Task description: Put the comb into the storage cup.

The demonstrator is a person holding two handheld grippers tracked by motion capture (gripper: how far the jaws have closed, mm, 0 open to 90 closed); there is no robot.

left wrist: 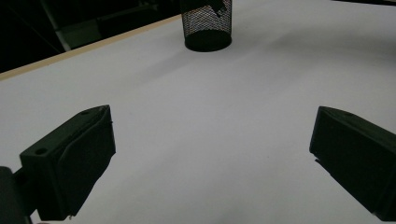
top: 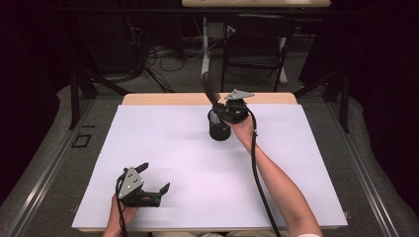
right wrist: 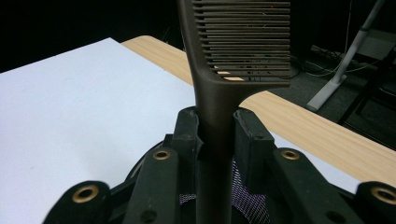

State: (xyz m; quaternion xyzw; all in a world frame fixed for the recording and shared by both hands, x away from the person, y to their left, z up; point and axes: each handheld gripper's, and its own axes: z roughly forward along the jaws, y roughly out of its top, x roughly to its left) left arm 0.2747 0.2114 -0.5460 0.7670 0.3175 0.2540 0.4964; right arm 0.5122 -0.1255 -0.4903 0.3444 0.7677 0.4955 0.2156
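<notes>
The right claw [top: 223, 111] is clamped on the handle of a dark comb [right wrist: 219, 93], whose teeth stand up above the jaws, and it sits directly over a black mesh cup [top: 219, 129]; the lower end of the handle runs down below the jaws toward the cup's mouth, though how far it reaches inside is hidden. Just beyond this claw lies the far wooden edge of the worktop [top: 163, 98], with white sheet open on either side. The left claw [top: 154, 177] rests near the front edge with its jaws spread wide and nothing between them (bare white surface stretches ahead of it up to the cup).
</notes>
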